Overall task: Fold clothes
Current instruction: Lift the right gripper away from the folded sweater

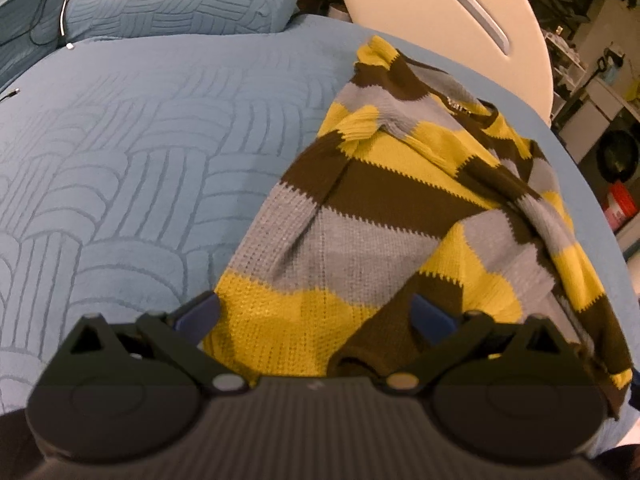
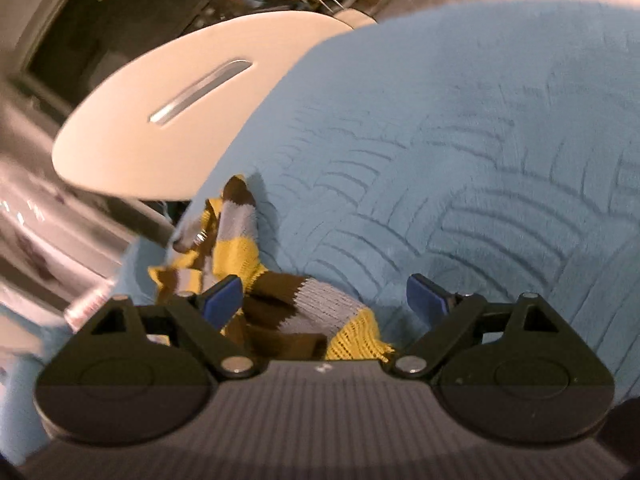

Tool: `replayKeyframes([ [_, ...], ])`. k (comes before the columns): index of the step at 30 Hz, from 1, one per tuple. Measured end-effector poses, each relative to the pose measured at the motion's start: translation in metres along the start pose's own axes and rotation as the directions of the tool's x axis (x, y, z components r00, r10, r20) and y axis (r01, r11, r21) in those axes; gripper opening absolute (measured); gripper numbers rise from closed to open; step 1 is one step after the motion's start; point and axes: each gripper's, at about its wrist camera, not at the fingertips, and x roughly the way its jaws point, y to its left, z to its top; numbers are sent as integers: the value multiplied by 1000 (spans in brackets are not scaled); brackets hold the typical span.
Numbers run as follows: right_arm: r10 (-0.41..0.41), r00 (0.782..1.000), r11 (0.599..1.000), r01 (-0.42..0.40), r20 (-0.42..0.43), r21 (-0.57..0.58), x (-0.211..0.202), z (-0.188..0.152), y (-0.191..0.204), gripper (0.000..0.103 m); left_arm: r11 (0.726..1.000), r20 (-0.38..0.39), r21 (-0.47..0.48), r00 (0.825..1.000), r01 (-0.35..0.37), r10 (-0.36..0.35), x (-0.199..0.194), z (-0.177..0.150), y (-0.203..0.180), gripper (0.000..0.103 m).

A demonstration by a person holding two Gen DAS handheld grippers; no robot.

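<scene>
- A striped sweater (image 1: 384, 216) lay partly folded near the edge of a blue quilt (image 1: 132, 152), a sleeve crossed over its body, with a white bed board (image 1: 440, 20) just beyond.
- The left gripper (image 1: 316, 314) hung over the near hem, jaws wide apart, holding nothing.
- The right gripper (image 2: 326, 296) also stood spread, knit bunched between its 2 fingers but not pinched; the view was blurred.
- Risk 1: the sweater sat close to the quilt's edge, so a careless tug could slide it off.
- Risk 2: closing on several loose layers at once would likely drag the crossed sleeve out and undo the fold.
- Risk 3: open knit could snag on a fingertip.
</scene>
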Motion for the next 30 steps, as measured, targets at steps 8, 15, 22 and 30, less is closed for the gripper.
replayKeyframes([
  [8, 134, 989, 984, -124, -70, 128, 7, -3, -6, 92, 999, 3, -19, 999, 36, -36, 1, 1, 3, 103],
  [15, 262, 955, 950, -230, -137, 211, 8, -4, -8, 93, 997, -8, -52, 998, 65, -66, 1, 2, 8, 103],
  [22, 445, 865, 878, -369, -232, 305, -16, -11, -7, 93, 997, -12, -36, 997, 69, -70, 2, 1, 5, 103],
  [30, 496, 843, 841, -406, -208, 359, -29, -9, -16, 93, 997, -3, -14, 997, 75, -75, 2, 0, 1, 103],
])
